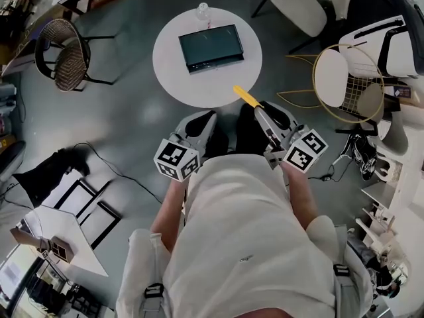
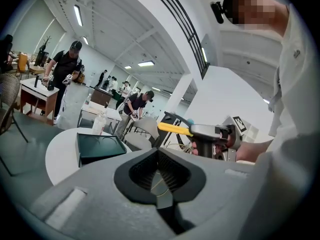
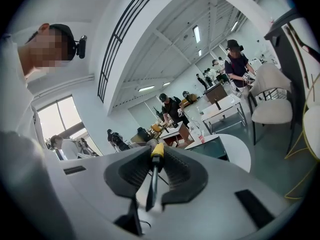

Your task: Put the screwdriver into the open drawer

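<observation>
Screwdriver (image 1: 247, 98) is pinched in my right tongs (image 1: 263, 113), out in the air and not yet in the drawer (image 1: 211, 47). Its yellow handle pokes forward past the tips and its dark shaft runs back between the two pads. In the right gripper view the pads close on it about where the yellow meets the dark shaft. From the head view the handle's tip hangs over the near right edge of the round white counter (image 1: 173, 68). The drawer is a dark, shallow rectangular box that sits on that counter with its open side up, well apart from the screwdriver and further from me. A clear bottle (image 1: 203, 10) stands at the counter's far rim, just beyond the drawer. My left tongs (image 1: 207, 119) are pressed together with nothing between them, held beside the right ones just short of the counter's near edge. Each of my tongs carries a marker cube, the left cube (image 1: 177, 159) and the right cube (image 1: 305, 150), printed with black-and-white square patterns. I cannot make out any words on the drawer, the screwdriver or the bottle.
</observation>
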A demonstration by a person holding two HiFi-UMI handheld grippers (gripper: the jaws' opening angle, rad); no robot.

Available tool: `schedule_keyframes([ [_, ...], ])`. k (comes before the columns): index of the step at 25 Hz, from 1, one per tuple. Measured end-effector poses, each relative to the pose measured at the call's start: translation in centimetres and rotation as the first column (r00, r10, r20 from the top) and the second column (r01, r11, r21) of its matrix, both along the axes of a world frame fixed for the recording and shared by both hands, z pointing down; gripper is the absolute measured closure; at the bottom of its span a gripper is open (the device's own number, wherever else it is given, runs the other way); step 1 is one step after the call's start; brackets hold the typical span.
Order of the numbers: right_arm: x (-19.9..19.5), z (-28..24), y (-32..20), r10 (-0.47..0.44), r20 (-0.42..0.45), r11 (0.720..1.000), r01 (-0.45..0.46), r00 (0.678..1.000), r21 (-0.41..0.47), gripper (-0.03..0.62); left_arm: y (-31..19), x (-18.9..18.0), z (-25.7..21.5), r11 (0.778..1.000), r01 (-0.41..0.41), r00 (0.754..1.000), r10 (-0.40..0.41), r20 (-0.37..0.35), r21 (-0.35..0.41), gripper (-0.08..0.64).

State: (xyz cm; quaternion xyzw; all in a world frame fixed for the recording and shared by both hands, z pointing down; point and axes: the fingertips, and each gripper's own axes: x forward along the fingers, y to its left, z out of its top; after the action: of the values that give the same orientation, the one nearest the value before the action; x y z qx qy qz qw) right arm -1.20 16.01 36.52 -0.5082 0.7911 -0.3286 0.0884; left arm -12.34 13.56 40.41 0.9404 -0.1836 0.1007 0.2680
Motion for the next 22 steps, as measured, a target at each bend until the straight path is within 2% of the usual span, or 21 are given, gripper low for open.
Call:
schedule_keyframes([
  [6, 1.2, 0.6, -0.5, -0.016, 0.003, 1.000, 0.016, 1.000, -0.019, 0.511, -0.9, 0.5, 1.2, 0.998, 0.044, 0.998, -0.042, 0.035, -0.046, 0.548],
  [10, 2.3, 0.6, -2.1, -0.032, 0.021, 0.999, 0.032, 0.999, -0.013, 0.511, -2.0, 1.4, 1.2, 0.993, 0.081, 0.996, -0.079, 0.032, -0.080, 0.548],
  [19, 4.9, 0.2, -6.2, -0.122, 0.028, 0.993, 0.121, 0.992, 0.013, 0.511, -4.2, 4.4, 1.9, 0.985, 0.105, 0.994, -0.099, 0.046, -0.138, 0.548],
  [22, 6.1, 0.2, -7.6, -0.152, 0.031, 0.988, 0.152, 0.988, 0.018, 0.511, -5.4, 5.6, 2.3, 0.983, 0.125, 0.991, -0.117, 0.066, -0.134, 0.548],
])
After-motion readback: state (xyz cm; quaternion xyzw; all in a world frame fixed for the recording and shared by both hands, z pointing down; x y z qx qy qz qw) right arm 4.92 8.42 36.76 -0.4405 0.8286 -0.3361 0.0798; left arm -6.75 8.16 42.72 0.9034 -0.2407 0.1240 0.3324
